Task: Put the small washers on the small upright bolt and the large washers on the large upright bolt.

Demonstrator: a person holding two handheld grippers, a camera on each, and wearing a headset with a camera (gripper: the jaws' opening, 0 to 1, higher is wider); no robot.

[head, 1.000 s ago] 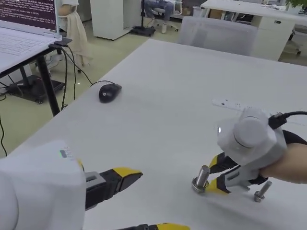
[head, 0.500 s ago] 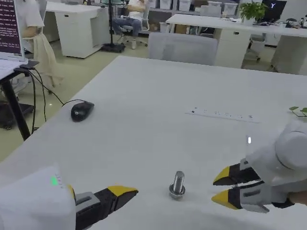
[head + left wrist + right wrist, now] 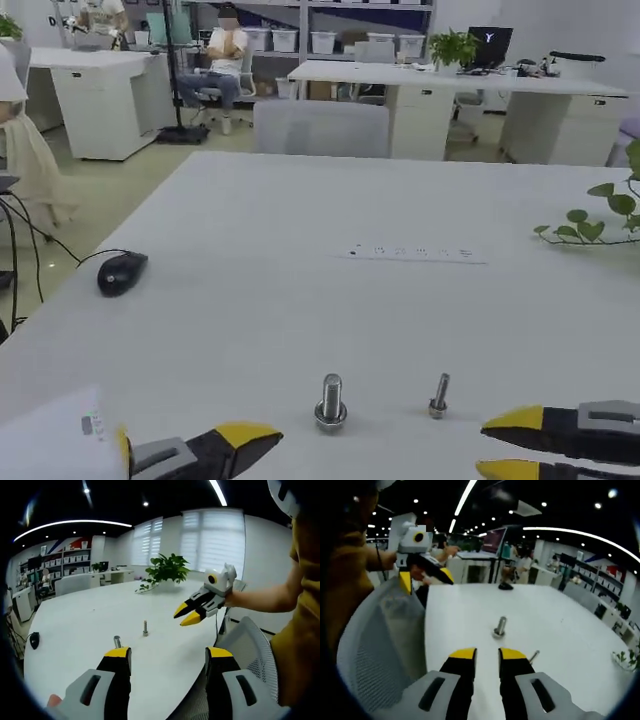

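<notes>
The large upright bolt (image 3: 331, 402) stands near the table's front edge with washers stacked at its base. To its right, the small upright bolt (image 3: 438, 397) also has a washer at its foot. Both show ahead of the jaws: large bolt (image 3: 117, 641), small bolt (image 3: 145, 628), large bolt (image 3: 499, 627). My left gripper (image 3: 255, 450) sits at the lower left, left of the large bolt, jaws wide open and empty (image 3: 169, 655). My right gripper (image 3: 485, 448) hovers right of the small bolt, its jaws a narrow gap apart and empty (image 3: 487, 655).
A black mouse (image 3: 122, 272) lies at the table's left edge. A white power strip (image 3: 410, 253) lies mid-table, and a plant (image 3: 600, 215) reaches in at the right. A grey chair (image 3: 320, 128) stands beyond the far edge, and a mesh chair back (image 3: 380, 630) is near me.
My right gripper has let go at the large bolt's base and drawn back to the right, away from both bolts. The head camera has tilted up. The left gripper stays open.
</notes>
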